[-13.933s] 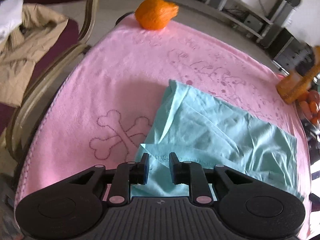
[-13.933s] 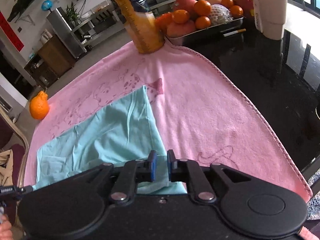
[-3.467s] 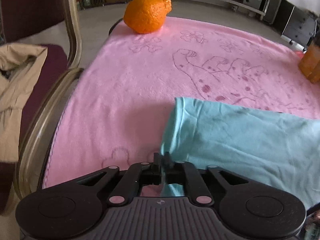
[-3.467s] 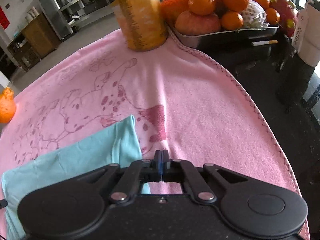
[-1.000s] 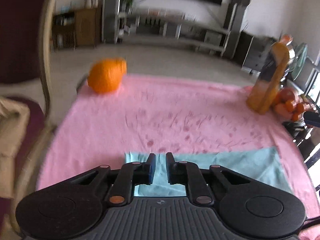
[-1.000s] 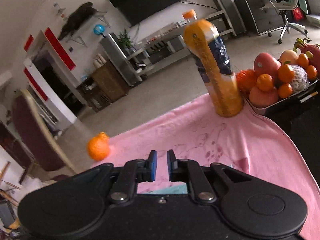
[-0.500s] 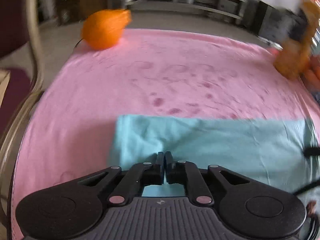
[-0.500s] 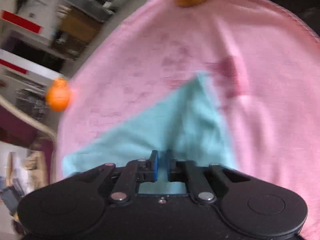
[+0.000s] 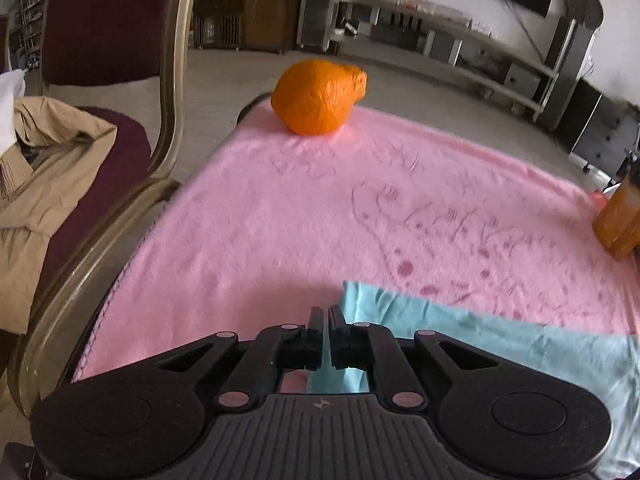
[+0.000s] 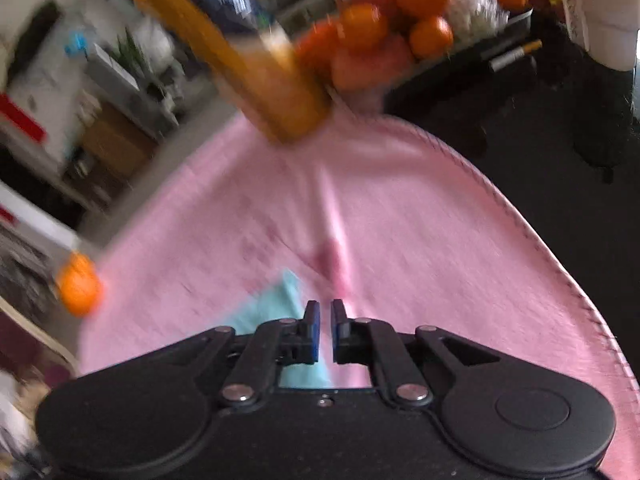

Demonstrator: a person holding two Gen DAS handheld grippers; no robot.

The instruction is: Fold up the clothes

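I am partway through the fold. The teal garment (image 9: 500, 344) lies as a long flat band across the near part of the pink towel (image 9: 280, 220) that covers the table (image 10: 560, 184), so I judge at least one fold is made and the next is being set up at the two ends.

The left tool (image 9: 325, 332) sits at the band's left end, pressed together, with a sliver of teal in the slit between its pads. I read that as a pinch on the left edge. The right tool (image 10: 325, 328) is at the band's right corner. Its view is blurred, but the jaws have just been opening a little and stand slightly parted, with only pink towel showing through the gap. The teal corner lies just beside its left finger, not between the pads.

Next I have to bring the right tool over that corner and close on it, so that both ends can lift together and the fold lands square.

Behind the towel's far right corner a metal tray (image 10: 472, 54) holds piled fruit (image 10: 400, 12): oranges, red ones and a white netted one. A juice bottle (image 10: 256, 68), filled with orange liquid, stands on the towel just beside it. A lone orange (image 9: 316, 98) rests on the far left corner.
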